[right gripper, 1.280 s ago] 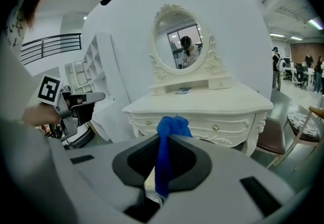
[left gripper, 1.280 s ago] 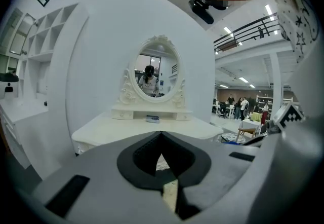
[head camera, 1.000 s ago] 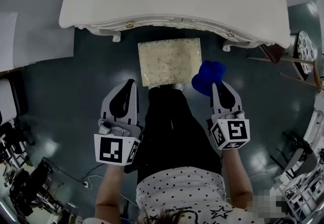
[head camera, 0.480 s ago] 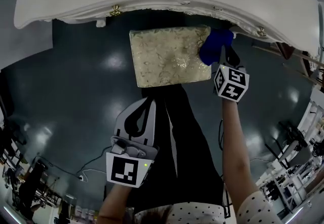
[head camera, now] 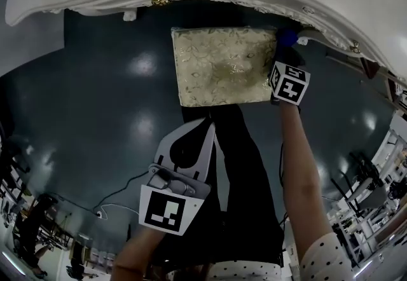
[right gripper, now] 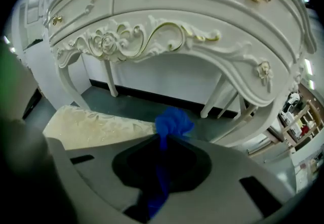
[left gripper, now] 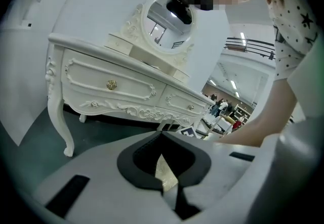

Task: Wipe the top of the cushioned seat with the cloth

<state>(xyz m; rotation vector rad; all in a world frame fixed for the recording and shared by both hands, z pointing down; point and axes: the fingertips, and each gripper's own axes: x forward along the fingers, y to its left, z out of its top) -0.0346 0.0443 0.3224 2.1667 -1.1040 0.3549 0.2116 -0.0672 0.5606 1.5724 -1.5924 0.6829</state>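
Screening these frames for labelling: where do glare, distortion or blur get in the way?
Head view: lights glare in patches on the glossy floor; the cushioned seat is evenly lit. Right gripper view: the wide angle bows the dressing table, the corners go black, and the cloth is soft. Left gripper view: same black corners, and the near jaws are blurred.

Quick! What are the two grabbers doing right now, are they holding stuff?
Left gripper: closed, holding nothing.
Right gripper: closed on the blue cloth.
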